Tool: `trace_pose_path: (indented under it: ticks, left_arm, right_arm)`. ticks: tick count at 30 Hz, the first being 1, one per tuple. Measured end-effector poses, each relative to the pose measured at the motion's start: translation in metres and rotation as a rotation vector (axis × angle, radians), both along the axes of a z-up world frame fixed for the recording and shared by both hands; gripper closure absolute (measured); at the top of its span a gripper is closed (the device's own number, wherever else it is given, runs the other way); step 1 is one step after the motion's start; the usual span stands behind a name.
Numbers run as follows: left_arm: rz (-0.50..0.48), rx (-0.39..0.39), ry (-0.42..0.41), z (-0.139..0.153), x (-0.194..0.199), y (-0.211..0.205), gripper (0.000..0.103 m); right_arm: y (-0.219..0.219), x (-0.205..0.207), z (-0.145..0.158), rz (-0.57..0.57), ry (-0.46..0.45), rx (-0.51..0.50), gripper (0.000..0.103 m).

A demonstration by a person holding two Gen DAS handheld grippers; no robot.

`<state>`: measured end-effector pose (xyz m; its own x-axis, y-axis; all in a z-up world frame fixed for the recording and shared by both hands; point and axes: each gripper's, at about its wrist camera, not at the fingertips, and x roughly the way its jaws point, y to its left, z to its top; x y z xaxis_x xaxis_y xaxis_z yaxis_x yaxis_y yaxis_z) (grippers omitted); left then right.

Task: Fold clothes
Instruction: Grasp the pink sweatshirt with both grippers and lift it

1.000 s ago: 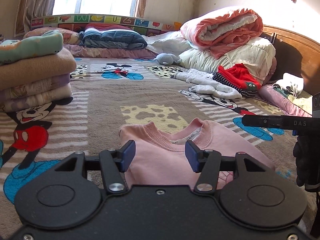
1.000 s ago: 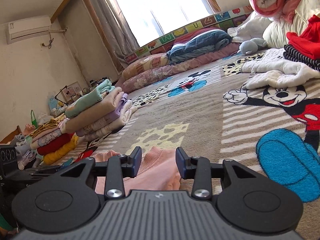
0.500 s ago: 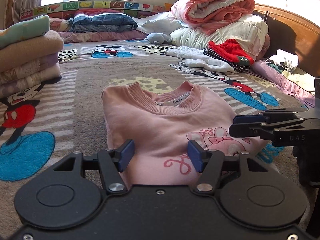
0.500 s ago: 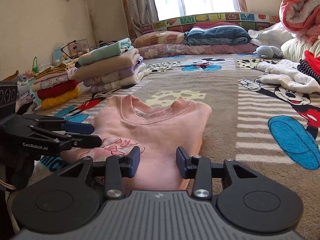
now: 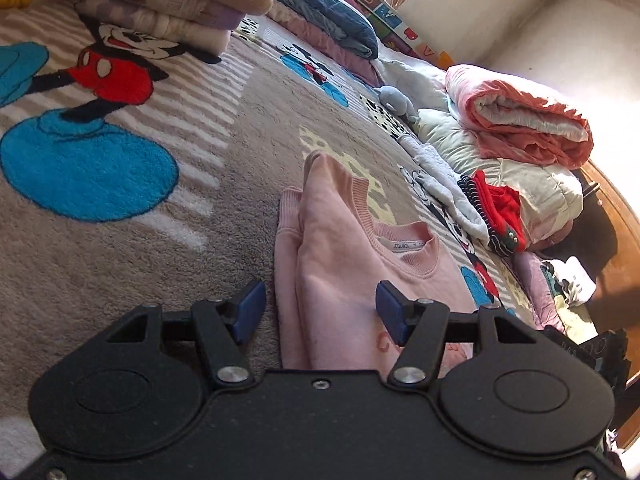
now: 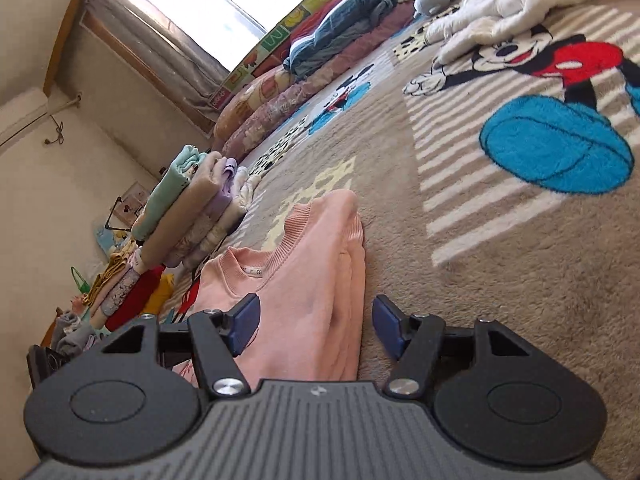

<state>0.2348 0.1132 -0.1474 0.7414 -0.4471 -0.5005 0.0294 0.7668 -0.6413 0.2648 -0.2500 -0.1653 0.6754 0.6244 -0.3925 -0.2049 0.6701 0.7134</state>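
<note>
Pink sweatshirt (image 5: 352, 276) hem hidden behind open tongs (image 5: 320, 316).

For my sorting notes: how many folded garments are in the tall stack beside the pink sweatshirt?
5 visible in the stack: mint one on top, tan, lilac, then two pale ones; more may be hidden. The pink sweatshirt lies apart.

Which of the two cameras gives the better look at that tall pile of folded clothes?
The right wrist view: the stack of folded clothes shows from its mint top layer to the bottom, with the pink sweatshirt in front. The left wrist view cuts the stack at the frame's top edge, leaving only the lower layers.
</note>
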Motion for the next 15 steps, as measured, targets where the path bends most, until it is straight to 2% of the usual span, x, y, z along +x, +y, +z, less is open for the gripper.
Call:
trace_pose_path:
  ticks: [4,7,11,12,14,15]
  left_arm:
    - [0.014,-0.093,0.019,-0.005,0.014,-0.001,0.043]
    - [0.022,-0.119,0.040,-0.006,0.018,-0.002,0.048]
    - [0.038,-0.177,0.076,-0.009,0.020,0.000,0.071]
    - [0.046,-0.211,0.085,-0.011,0.019,0.003,0.077]
    - [0.060,-0.303,0.104,-0.015,0.017,0.011,0.081]
    - [0.066,-0.342,0.108,-0.015,0.014,0.015,0.082]
  right_arm:
    - [0.011,0.019,-0.008,0.014,0.033,0.013,0.044]
    - [0.014,0.026,-0.013,0.017,0.046,0.030,0.059]
    - [0.008,0.025,-0.019,0.006,0.062,0.094,0.069]
    - [0.008,0.024,-0.018,0.004,0.067,0.117,0.071]
    - [0.009,0.022,-0.017,0.001,0.075,0.166,0.079]
    - [0.009,0.021,-0.016,0.000,0.080,0.191,0.080]
